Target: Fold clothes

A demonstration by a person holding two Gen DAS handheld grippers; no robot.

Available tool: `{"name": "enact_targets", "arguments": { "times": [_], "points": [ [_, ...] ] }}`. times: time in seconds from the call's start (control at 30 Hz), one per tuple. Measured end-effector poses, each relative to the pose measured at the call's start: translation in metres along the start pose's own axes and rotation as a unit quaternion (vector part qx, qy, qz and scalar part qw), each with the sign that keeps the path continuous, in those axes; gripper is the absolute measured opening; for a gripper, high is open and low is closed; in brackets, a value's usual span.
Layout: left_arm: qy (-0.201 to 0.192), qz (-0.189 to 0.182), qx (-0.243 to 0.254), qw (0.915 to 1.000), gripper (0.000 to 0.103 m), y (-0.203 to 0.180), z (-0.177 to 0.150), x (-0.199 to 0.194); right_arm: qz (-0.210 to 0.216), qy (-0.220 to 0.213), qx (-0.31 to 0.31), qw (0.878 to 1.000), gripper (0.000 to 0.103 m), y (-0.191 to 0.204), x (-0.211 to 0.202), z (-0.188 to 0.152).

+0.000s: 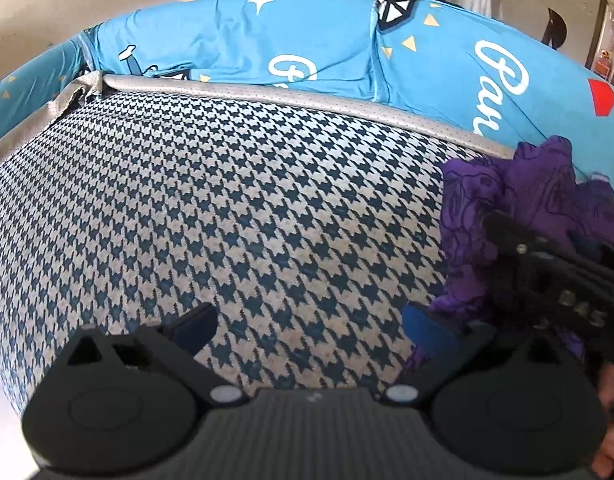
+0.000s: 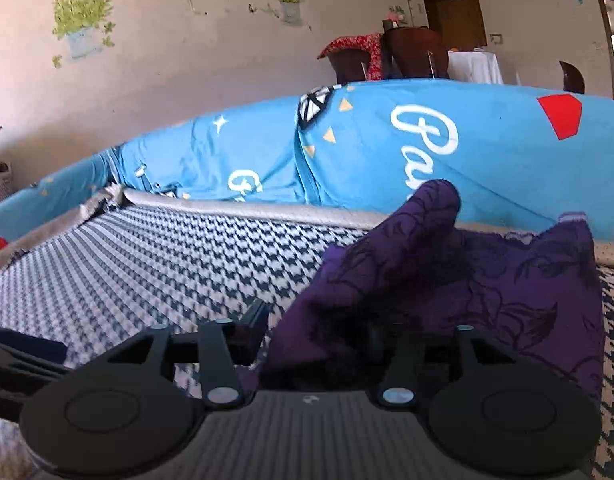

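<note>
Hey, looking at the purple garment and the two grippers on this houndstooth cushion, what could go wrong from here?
1. The purple garment sits bunched in a heap, not flat, so a fold started now may trap creases.
2. Cloth drapes over the right gripper, whose jaws stand apart; it may snag when the gripper pulls away.
3. The left gripper, jaws open over bare houndstooth cushion, sits close to the right one, so they may collide when both reach for the cloth.

A sofa seat in dark-and-pale houndstooth [image 2: 155, 256] fills the foreground, its back draped at twelve o'clock in a bright blue printed cover [image 2: 487, 152], while the pale wall [image 2: 167, 92] at eleven carries potted-plant stickers [image 2: 83, 24] and dark wooden chairs [image 2: 415, 52] stand at one o'clock beside a brown door [image 2: 457, 16].
</note>
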State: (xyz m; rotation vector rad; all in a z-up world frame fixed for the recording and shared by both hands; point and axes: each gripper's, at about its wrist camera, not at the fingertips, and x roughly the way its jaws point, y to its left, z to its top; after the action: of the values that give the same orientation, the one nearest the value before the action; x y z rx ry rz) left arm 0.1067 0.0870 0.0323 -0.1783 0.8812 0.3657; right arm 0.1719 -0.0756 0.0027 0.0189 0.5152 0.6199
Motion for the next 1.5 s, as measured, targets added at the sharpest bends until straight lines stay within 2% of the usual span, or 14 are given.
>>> {"name": "enact_targets", "arguments": {
  "times": [0.13,0.4,0.47,0.53,0.73,0.97,1.1,1.23,1.33,1.5],
  "points": [
    [-0.004,0.003,-0.013,0.9999,0.103,0.004,0.004,-0.001,0.012,-0.005,0.018,1.000,0.065,-0.001,-0.013,0.009],
    [-0.008,0.001,-0.023,0.9997,0.103,0.004,0.006,-0.006,0.026,-0.027,0.088,0.995,0.065,-0.021,-0.034,0.022],
    [-0.008,0.001,-0.025,0.9997,0.103,0.003,0.005,-0.007,0.027,-0.023,0.107,0.994,0.060,-0.028,-0.034,0.022],
    [-0.009,0.000,-0.027,0.9996,0.103,0.004,0.006,-0.008,0.031,-0.018,0.121,0.992,0.050,-0.032,-0.030,0.020],
    [-0.011,0.002,-0.040,0.9991,0.103,0.012,0.007,-0.012,0.033,-0.008,0.123,0.992,0.050,-0.033,-0.016,0.015],
    [-0.020,0.016,-0.063,0.9977,0.103,0.026,0.012,-0.016,0.084,-0.034,0.101,0.991,0.051,-0.022,-0.005,0.015],
    [-0.015,0.020,-0.075,0.9969,0.103,0.031,0.014,-0.014,0.097,-0.022,0.098,0.990,0.052,-0.019,0.007,0.012],
    [-0.015,0.017,-0.076,0.9969,0.103,0.028,0.013,-0.016,0.116,0.006,0.146,0.982,0.053,-0.029,0.023,0.004],
    [-0.020,0.017,-0.072,0.9970,0.103,0.025,0.014,-0.018,0.114,0.018,0.171,0.978,0.053,-0.032,0.032,-0.002],
    [-0.017,0.016,-0.071,0.9972,0.103,0.023,0.016,-0.016,0.104,0.026,0.159,0.981,0.053,-0.027,0.036,-0.003]
  ]
}}
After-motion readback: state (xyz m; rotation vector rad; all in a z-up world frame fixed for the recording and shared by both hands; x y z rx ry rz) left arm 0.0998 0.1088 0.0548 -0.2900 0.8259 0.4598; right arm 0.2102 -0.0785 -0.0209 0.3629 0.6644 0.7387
